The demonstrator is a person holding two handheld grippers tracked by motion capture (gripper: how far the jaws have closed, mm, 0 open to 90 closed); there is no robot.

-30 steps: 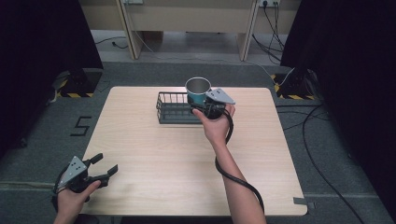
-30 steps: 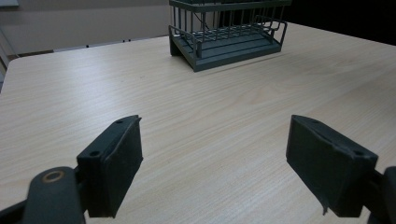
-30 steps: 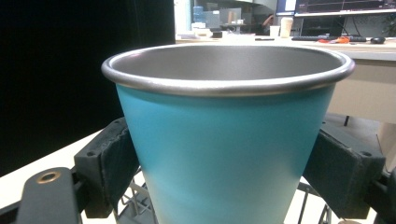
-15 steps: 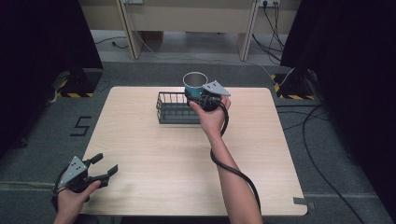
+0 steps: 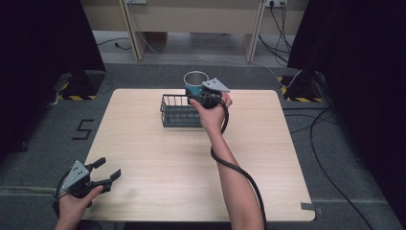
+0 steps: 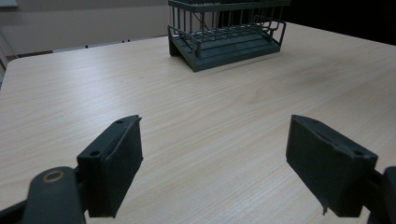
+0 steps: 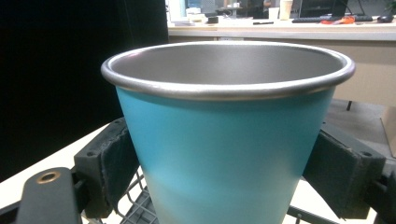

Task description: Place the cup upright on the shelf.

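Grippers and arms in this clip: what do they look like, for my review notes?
Both are black handheld units. The left tool and the right tool each carry a grey three-cornered plate on top. Their jaws are blocky black pads on black arms, with a brass-ringed hole near the base. A thick black cable trails along the right forearm. Both forearms are bare, with no sleeves.

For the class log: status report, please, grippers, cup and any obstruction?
Right gripper shut on teal cup, upright above wire basket. Left gripper open, idle at near table edge. Nothing in the way.
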